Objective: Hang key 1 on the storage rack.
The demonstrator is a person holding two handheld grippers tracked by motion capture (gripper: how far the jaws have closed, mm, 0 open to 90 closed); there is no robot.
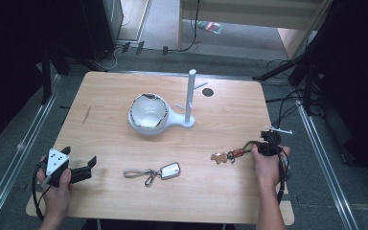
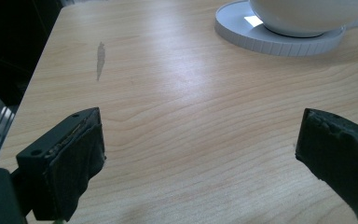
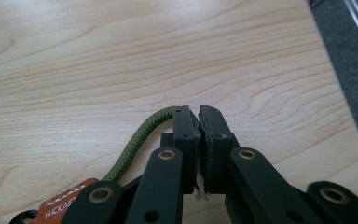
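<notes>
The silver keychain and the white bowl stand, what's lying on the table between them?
Nothing: in the high view, bare wood separates the silver keychain from the white bowl stand.

One wooden table (image 1: pixel 124 96) holds two keychains: one with a green cord (image 1: pixel 239 152) and one with a silver tag (image 1: pixel 153 172). There is one white bowl (image 1: pixel 148 112), one white stand with an upright post (image 1: pixel 190 98), and two handheld grippers, left (image 1: pixel 84 167) and right (image 1: pixel 263 148).
</notes>
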